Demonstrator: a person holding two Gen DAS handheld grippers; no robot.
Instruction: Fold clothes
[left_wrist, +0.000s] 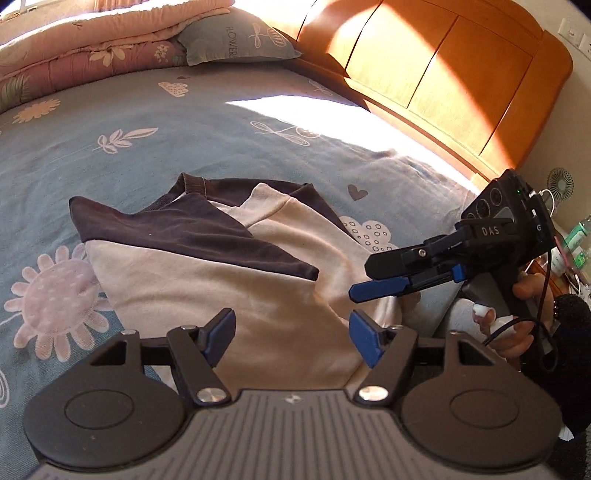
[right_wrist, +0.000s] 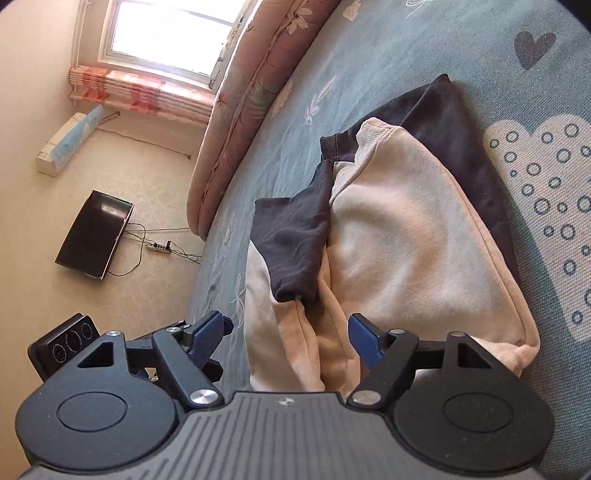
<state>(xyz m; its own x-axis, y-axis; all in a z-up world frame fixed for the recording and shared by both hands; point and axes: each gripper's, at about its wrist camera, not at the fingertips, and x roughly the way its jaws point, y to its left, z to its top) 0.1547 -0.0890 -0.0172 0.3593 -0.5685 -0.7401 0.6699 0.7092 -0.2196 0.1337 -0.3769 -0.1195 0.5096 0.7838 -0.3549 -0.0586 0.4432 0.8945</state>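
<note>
A cream and dark brown sweatshirt (left_wrist: 207, 284) lies partly folded on the blue flowered bedsheet (left_wrist: 129, 155). A dark sleeve (left_wrist: 207, 229) is laid across its cream body. My left gripper (left_wrist: 291, 334) hovers over the near edge of the garment, jaws apart, with no cloth pinched. My right gripper (left_wrist: 364, 277) reaches in from the right just above the cloth's edge, its fingers parted. In the right wrist view the sweatshirt (right_wrist: 406, 240) fills the middle. The right gripper (right_wrist: 290, 332) stands open above a cream fold, gripping nothing. The left gripper's body (right_wrist: 62, 349) shows at lower left.
A rolled pink quilt (left_wrist: 92, 48) and a pillow (left_wrist: 236, 37) lie at the far side of the bed, against a wooden headboard (left_wrist: 443, 74). A person's hand (left_wrist: 517, 332) holds the right gripper. On the floor are a black box (right_wrist: 94, 232) and a power strip (right_wrist: 159, 246).
</note>
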